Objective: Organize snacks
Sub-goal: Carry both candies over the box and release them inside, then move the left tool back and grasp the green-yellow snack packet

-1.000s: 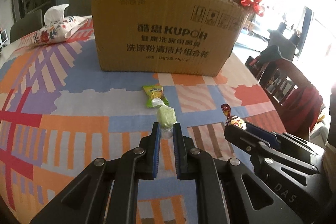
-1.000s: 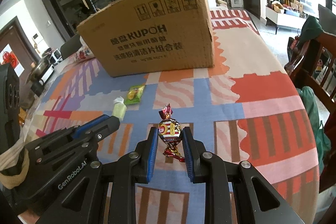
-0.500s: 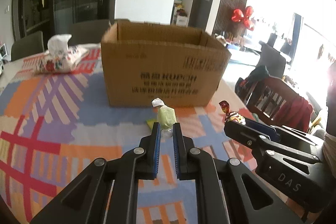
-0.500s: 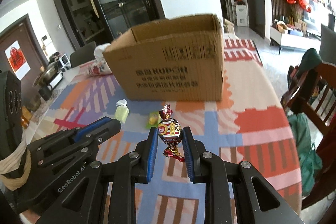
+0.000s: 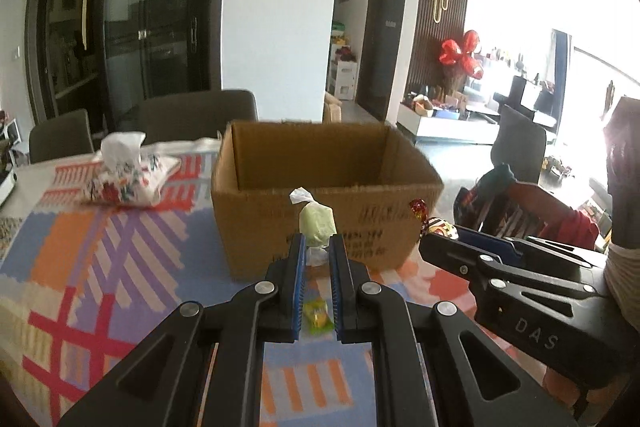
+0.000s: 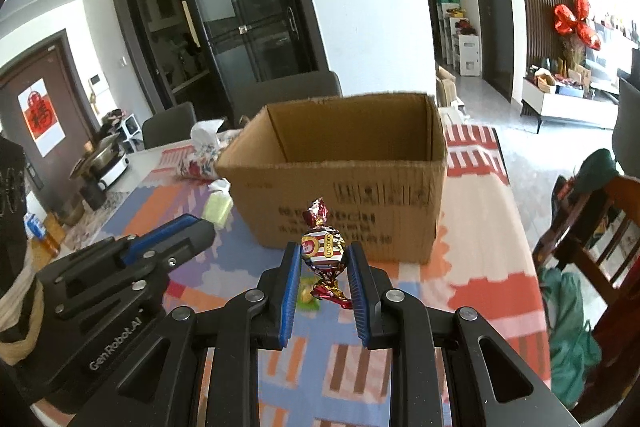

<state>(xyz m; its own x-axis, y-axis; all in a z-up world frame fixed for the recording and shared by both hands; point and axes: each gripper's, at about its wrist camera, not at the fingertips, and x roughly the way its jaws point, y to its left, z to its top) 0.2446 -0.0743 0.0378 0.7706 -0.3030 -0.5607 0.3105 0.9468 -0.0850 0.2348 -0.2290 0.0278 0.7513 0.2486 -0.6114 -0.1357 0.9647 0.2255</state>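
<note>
Both grippers now raised off tablecloth: left gripper point(image 5: 317, 251) clamping green candy point(image 5: 317, 225), right gripper point(image 6: 324, 263) clamping striped candy point(image 6: 323, 249), nearing far box point(image 6: 340, 187).

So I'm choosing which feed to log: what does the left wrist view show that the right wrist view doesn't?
Only the left wrist view: the left tool shut on the pale green candy, seen head-on.

Only the right wrist view: the red poster, the cooker, and the right tool gripping the striped candy head-on.

Both: the open cardboard box, the tissue pack, the yellow-green packet on the tablecloth.
</note>
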